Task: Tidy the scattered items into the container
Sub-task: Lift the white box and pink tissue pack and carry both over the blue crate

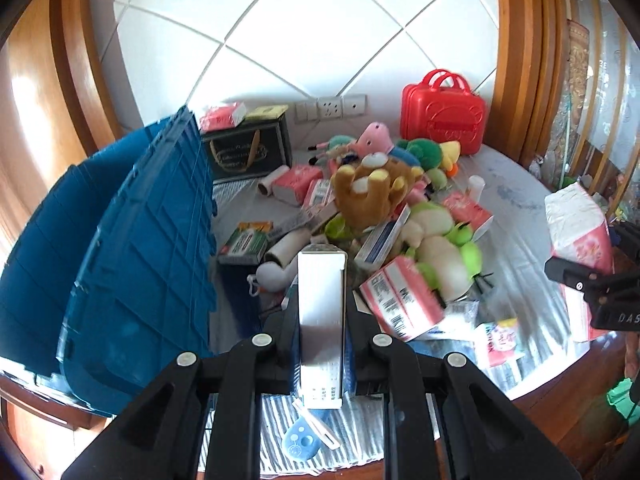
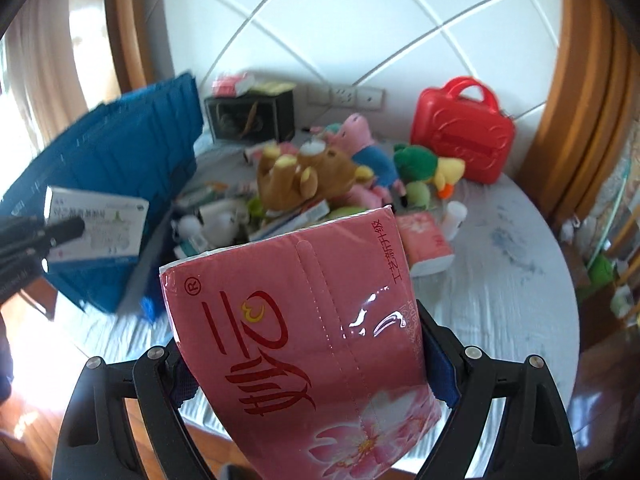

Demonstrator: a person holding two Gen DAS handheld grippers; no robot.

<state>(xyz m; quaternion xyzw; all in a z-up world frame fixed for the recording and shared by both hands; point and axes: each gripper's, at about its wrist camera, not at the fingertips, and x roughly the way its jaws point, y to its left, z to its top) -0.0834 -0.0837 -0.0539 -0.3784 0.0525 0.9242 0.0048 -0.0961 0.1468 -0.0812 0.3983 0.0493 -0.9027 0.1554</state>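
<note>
Left gripper (image 1: 322,320) clamped tight on slim white cardboard box (image 1: 322,320), box held on edge above striped tablecloth (image 1: 520,248). Right gripper (image 2: 304,360) spread wide, gripping pink plastic-wrapped tissue pack (image 2: 304,340). Blue ribbed plastic crate (image 1: 136,260) stands left. Beyond: brown plush bear (image 1: 368,192) atop scattered pile, red plastic case (image 1: 442,114) by wall.

It was a room in a home. A round table (image 1: 516,184) under a pale cloth stood against a white tiled wall (image 1: 280,20) with a row of sockets (image 1: 331,107), flanked by wooden door frames (image 1: 516,60). Household clutter showed it: soft toys, among them a brown teddy bear (image 1: 370,196), packs of tissues (image 2: 426,242), medicine boxes (image 1: 244,245), a red toy suitcase (image 1: 443,114) and a blue plastic crate (image 1: 132,240) at the table's edge.
</note>
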